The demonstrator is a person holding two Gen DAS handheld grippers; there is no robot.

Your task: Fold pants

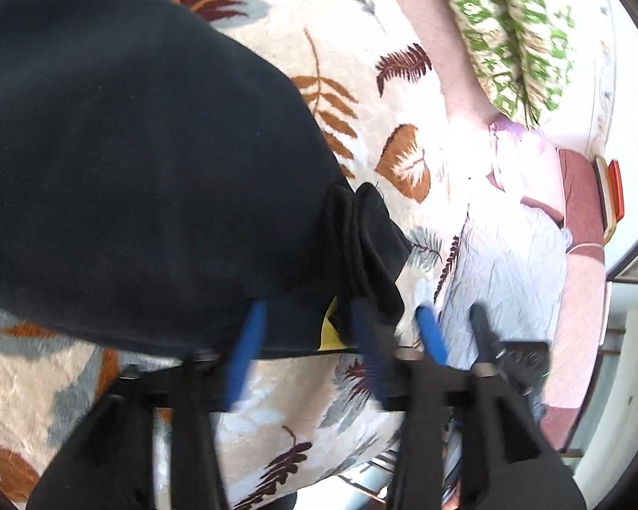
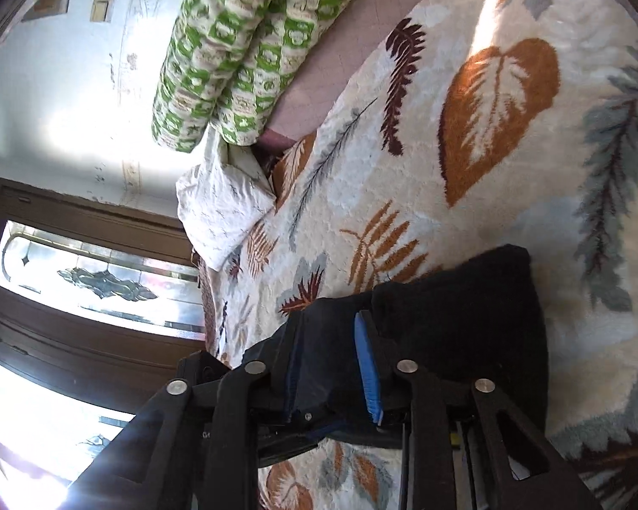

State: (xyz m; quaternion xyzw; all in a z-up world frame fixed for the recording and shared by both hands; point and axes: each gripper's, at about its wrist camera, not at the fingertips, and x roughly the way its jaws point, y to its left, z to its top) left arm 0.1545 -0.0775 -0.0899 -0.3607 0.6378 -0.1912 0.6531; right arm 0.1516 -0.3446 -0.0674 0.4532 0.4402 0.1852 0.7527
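Observation:
The dark navy pants (image 1: 149, 148) lie spread over a leaf-print blanket (image 1: 404, 85), with a bunched corner toward the right. In the blurred left wrist view my left gripper (image 1: 340, 318) sits at the pants' near edge, its blue pads wide apart and not pressing the cloth. A yellow tag (image 1: 329, 333) shows under the edge. In the right wrist view a folded end of the pants (image 2: 468, 310) rests on the blanket (image 2: 489, 170). My right gripper (image 2: 329, 318) straddles a flap of that cloth, which lies loose between the parted pads.
A green-and-cream patterned quilt roll (image 2: 242, 42) lies at the blanket's far end on a pink sheet (image 1: 455, 63). A white pillow (image 2: 221, 208) sits at the bed's edge. Beyond it stands a dark wooden door with glass panes (image 2: 85, 276).

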